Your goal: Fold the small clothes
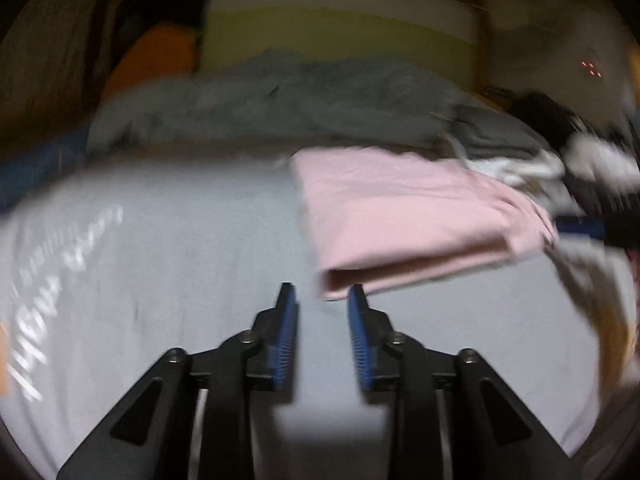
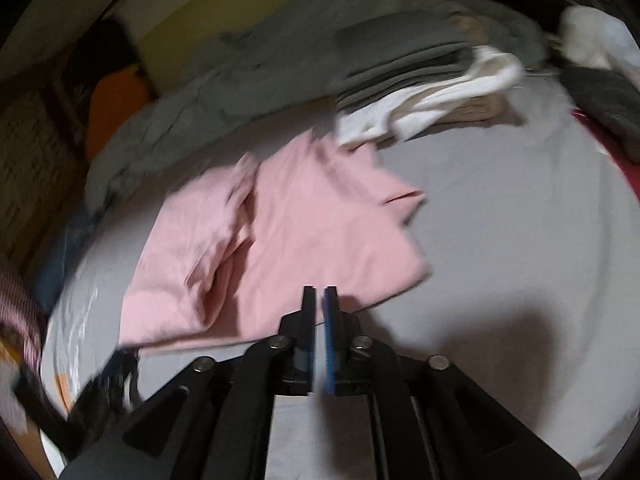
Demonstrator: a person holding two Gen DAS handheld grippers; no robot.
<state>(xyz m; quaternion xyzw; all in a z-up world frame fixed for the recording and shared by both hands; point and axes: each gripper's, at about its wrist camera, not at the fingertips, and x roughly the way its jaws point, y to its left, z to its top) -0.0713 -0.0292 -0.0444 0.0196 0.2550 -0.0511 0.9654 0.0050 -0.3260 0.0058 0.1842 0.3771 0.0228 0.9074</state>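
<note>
A pink garment lies folded on the grey bed sheet; in the right wrist view it looks partly folded with creases. My left gripper is open and empty, its tips just short of the garment's near folded corner. My right gripper is shut with nothing between its fingers, hovering at the garment's near edge. Both views are motion-blurred.
A rumpled grey-green blanket lies behind the pink garment. A stack of folded grey and white clothes sits at the back right. Dark clothes lie at the far right. An orange pillow is at the back left.
</note>
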